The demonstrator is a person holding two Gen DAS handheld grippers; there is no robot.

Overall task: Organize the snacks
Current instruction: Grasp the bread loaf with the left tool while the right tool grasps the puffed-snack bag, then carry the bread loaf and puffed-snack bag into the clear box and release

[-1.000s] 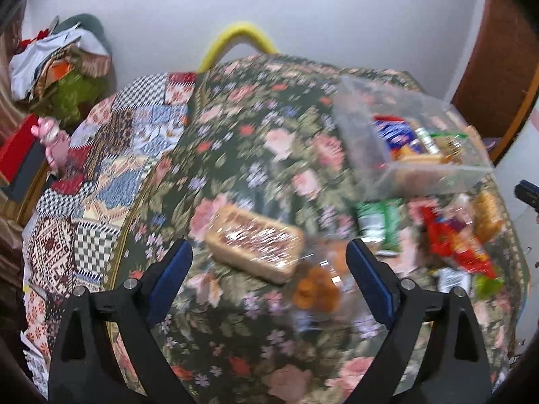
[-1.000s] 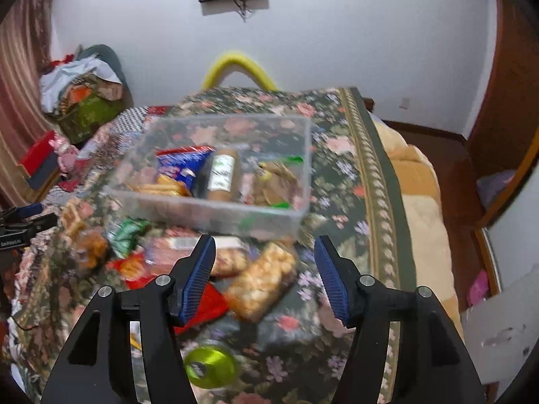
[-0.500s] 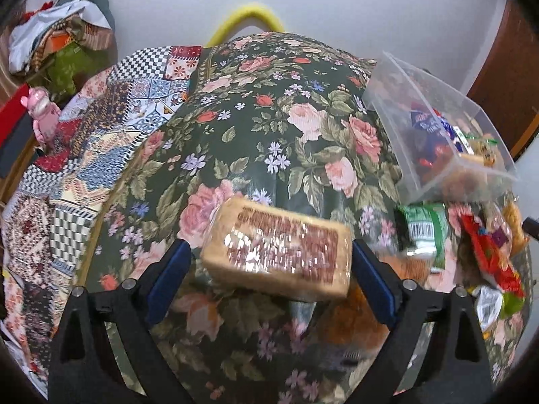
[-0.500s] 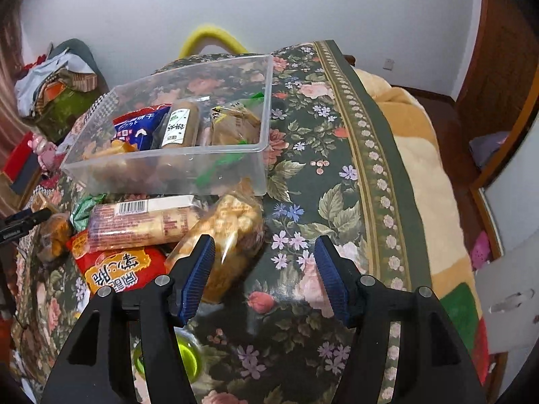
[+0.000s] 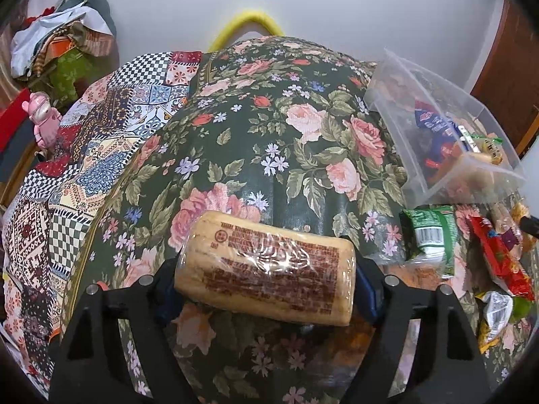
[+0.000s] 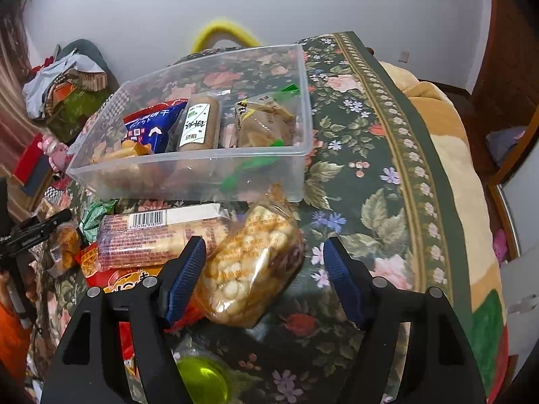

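My left gripper [image 5: 266, 279] has its blue pads against both ends of a wrapped pale bread loaf [image 5: 266, 276] with brown print, over the floral cloth [image 5: 269, 134]. My right gripper [image 6: 264, 269] is open, its fingers on either side of a clear bag of puffed snacks [image 6: 249, 266] lying on the cloth. A clear plastic bin [image 6: 202, 165] with several packets inside stands just behind that bag; it also shows at the right in the left wrist view [image 5: 438, 181].
Loose packets lie left of the right gripper: a long wrapped biscuit pack [image 6: 148, 239], a red bag [image 6: 118, 279], a green packet [image 5: 431, 239]. A green cup [image 6: 202, 380] sits near the front. The bed edge [image 6: 448, 202] drops off at right.
The left gripper moved onto the bread loaf and closed its pads on its ends. The right gripper moved forward and down until its fingers came either side of the puffed snack bag.
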